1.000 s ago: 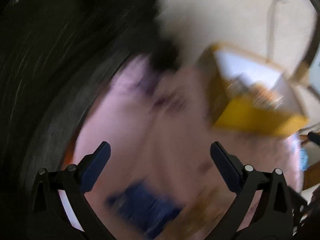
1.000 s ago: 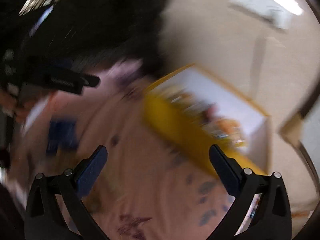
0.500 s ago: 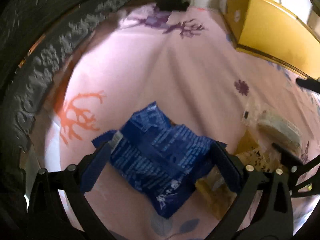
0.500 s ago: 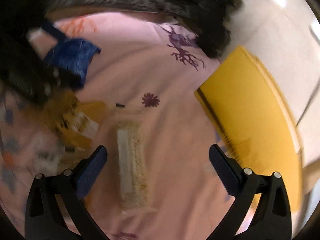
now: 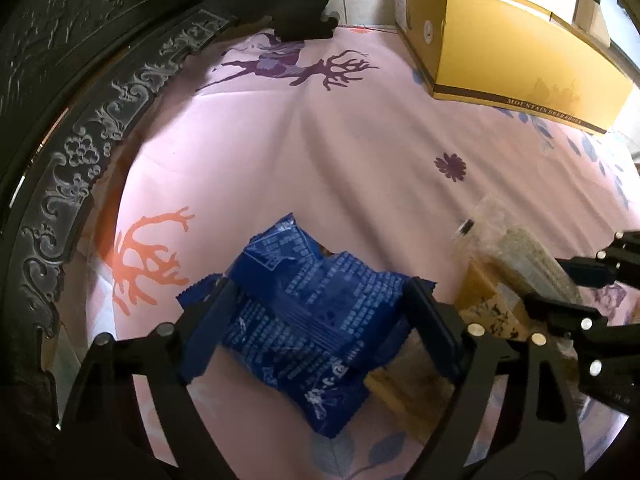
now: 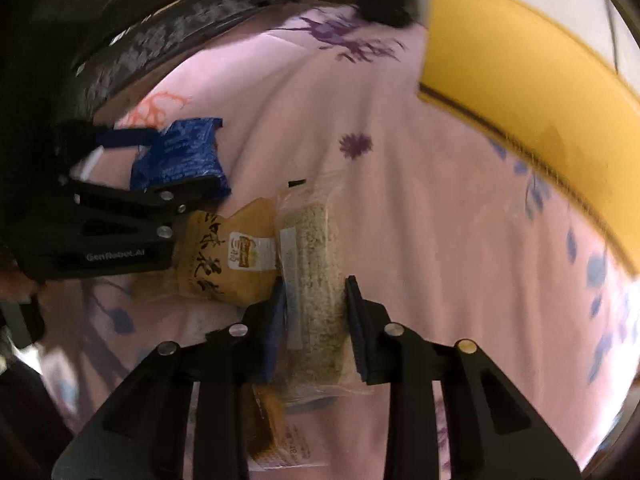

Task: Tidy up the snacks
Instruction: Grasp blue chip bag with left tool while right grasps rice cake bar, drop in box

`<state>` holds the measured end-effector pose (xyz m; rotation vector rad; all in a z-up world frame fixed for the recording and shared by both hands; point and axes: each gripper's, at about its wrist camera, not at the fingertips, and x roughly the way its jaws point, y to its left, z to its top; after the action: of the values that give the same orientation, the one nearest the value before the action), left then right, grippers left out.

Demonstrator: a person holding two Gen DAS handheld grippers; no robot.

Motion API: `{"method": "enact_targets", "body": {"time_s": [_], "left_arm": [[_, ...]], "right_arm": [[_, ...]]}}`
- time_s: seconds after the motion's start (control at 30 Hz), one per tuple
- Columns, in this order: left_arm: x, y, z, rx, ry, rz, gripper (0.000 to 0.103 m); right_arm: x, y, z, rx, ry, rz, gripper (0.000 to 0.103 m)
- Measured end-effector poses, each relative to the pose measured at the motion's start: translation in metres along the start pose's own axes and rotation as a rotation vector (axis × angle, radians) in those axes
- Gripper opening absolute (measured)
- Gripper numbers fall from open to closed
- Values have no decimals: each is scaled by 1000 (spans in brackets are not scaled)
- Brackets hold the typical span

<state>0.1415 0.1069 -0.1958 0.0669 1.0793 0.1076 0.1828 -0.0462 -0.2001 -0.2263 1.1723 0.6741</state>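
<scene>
1. Both grippers have dropped from a blurred sweep high over the pink patterned cloth (image 5: 360, 152) to sit right over the snacks, each now straddling one packet.
2. The left gripper (image 5: 316, 320) has its fingers spread wide and closing around a crumpled blue packet (image 5: 312, 312) near the cloth's left edge, beside the dark carved frame (image 5: 80, 152); the fingers flank its short sides.
3. The right gripper (image 6: 314, 324) is closing on a clear-wrapped pale seeded bar (image 6: 316, 280); its long axis runs straight ahead between the fingers, which look pressed to its sides.
4. A tan packet (image 6: 232, 256) lies between the two.
5. The yellow box (image 5: 516, 52), likely the destination, lies along the far right edge.
</scene>
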Motion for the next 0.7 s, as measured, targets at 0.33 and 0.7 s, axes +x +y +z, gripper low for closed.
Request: {"method": "enact_targets", "body": {"time_s": [0.33, 0.7], "left_arm": [[8, 16, -6, -347, 160, 81, 101], [21, 5, -9, -343, 72, 46, 93]], "right_arm": [[-6, 16, -19, -81, -6, -101, 31], [-10, 14, -27, -68, -43, -91, 33]]}}
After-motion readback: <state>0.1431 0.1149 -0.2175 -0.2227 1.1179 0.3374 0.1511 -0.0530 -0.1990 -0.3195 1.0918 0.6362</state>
